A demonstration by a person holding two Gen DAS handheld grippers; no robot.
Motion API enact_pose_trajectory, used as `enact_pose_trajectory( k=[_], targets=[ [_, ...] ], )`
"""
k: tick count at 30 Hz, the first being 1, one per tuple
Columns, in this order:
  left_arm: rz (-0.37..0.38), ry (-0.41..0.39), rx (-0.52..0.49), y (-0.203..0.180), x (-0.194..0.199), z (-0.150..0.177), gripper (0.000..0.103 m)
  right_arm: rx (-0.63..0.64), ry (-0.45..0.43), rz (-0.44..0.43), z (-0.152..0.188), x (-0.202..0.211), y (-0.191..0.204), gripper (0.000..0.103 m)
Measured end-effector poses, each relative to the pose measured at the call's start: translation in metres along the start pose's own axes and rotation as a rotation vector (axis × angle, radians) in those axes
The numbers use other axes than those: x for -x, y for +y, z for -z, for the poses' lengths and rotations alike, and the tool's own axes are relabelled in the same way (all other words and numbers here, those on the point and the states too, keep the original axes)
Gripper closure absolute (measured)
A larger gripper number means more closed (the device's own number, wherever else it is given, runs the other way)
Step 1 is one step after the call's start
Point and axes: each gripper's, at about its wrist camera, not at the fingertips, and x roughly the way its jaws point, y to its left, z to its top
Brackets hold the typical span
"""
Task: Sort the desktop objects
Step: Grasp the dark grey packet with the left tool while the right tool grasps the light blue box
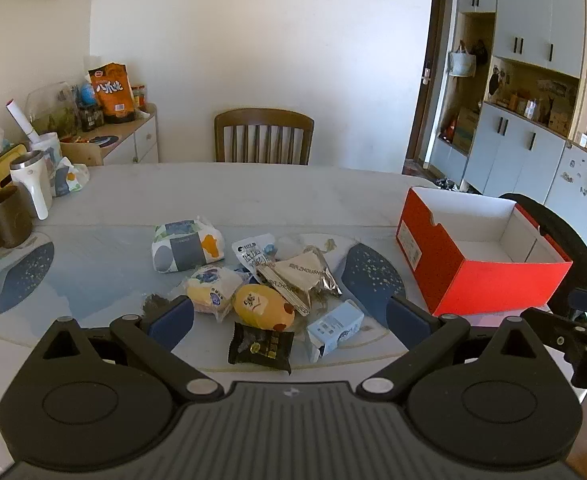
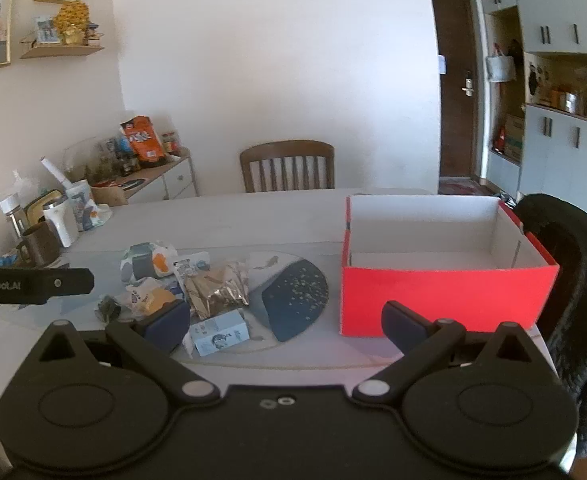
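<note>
The sorting looks barely begun: the red box (image 1: 481,276) stands empty at the right of the table (image 1: 293,192), and a heap of snack packets (image 1: 253,280) lies to its left, near the middle. The left gripper (image 1: 289,318) hangs above the near side of the heap, jaws spread wide and holding nothing. The right gripper (image 2: 285,326) hovers between heap and box, equally wide and empty. Next, probably, one gripper lowers over a near item such as the black packet (image 1: 260,347) or the pale blue carton (image 1: 333,330), closes, and carries it to the box.
</note>
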Motion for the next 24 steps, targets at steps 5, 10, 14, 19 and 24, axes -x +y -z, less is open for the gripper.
enact_pose_trajectory(
  k=[5, 10, 14, 19, 24],
  targets=[
    [0.005, 0.007, -0.029, 0.000, -0.010, 0.000, 0.000, 0.025, 0.013, -0.038, -0.001, -0.015, 0.007, 0.001],
    [0.006, 0.014, -0.047, 0.005, -0.027, -0.001, 0.000, 0.064, 0.029, -0.070, 0.003, -0.036, 0.017, 0.001],
    [0.004, 0.031, -0.037, 0.019, -0.044, -0.001, 0.000, 0.086, 0.055, -0.065, 0.006, -0.053, 0.022, 0.001],
    [-0.005, 0.039, -0.041, 0.040, -0.063, -0.003, 0.000, 0.085, 0.086, -0.058, 0.007, -0.077, 0.030, 0.001],
    [-0.016, 0.052, -0.038, 0.066, -0.082, -0.004, 0.000, 0.092, 0.112, -0.058, 0.007, -0.101, 0.043, 0.001]
  ],
)
